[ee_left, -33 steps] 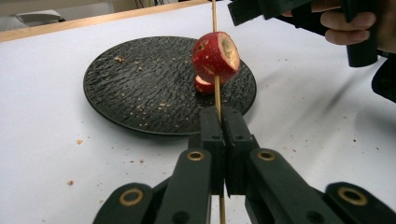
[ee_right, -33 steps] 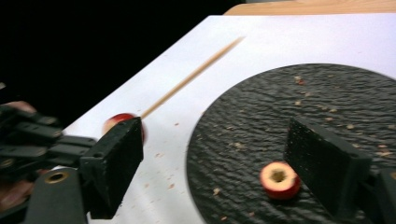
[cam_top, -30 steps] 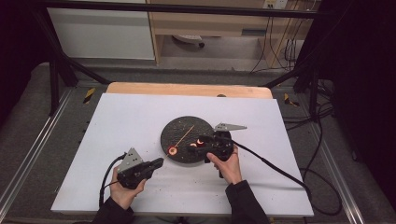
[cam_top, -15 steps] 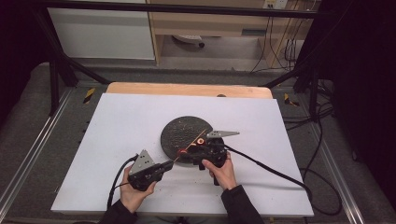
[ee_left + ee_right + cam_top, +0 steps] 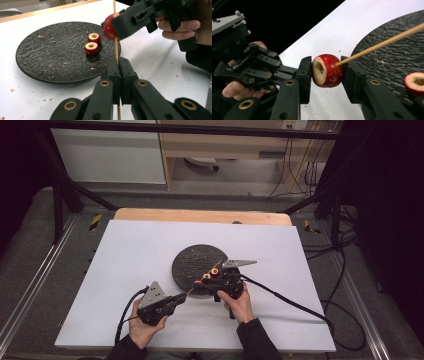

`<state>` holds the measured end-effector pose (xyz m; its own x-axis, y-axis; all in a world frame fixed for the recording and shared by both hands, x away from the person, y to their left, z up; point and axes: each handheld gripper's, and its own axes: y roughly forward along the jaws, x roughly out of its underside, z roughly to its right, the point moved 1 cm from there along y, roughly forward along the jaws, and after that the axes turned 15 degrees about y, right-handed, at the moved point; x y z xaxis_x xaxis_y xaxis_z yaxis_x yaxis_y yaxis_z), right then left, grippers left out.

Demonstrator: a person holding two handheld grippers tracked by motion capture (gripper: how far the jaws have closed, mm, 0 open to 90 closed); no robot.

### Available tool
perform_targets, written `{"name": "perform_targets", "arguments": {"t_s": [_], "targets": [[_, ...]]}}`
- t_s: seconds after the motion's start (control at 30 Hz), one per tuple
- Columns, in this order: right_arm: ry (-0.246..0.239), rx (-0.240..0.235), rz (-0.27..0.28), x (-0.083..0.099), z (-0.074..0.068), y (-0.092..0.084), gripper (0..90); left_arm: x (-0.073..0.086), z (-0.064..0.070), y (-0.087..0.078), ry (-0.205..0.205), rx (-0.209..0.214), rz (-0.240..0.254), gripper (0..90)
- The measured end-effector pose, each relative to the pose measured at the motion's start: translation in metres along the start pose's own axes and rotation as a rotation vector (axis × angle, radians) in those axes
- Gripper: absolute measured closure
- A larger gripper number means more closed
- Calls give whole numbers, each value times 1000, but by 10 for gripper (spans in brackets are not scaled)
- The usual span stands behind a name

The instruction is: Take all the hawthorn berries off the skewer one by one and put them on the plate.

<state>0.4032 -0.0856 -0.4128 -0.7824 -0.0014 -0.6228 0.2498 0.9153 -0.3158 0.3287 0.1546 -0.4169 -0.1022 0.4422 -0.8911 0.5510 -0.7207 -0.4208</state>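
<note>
White table [image 5: 125,250] carrying a dark plate [image 5: 50,60], two cored red fruit pieces [image 5: 91,48] left on it. Left claw [image 5: 119,75] pinched tight on a wooden skewer [image 5: 116,47], steadying it. Right claw [image 5: 325,72] clamped around a third fruit piece [image 5: 327,70] above the plate's edge, skewer piercing it, probably for threading.

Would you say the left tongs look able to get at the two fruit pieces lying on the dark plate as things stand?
Probably not yet: the left tongs are shut on the skewer, so they cannot take the fruit pieces on the plate, though the path looks unobstructed.
</note>
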Motion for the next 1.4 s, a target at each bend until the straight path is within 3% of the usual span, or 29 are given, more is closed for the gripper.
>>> {"name": "perform_targets", "arguments": {"t_s": [0.73,1.17,1.4], "targets": [[13,71,118,-49,5,-33,636,3,-7,-14,3,-20,19,884],[15,181,198,-78,14,-57,640,7,-11,-21,-7,-34,19,884],[18,212,199,-80,20,-52,640,7,-17,-26,-22,-55,30,884]]}}
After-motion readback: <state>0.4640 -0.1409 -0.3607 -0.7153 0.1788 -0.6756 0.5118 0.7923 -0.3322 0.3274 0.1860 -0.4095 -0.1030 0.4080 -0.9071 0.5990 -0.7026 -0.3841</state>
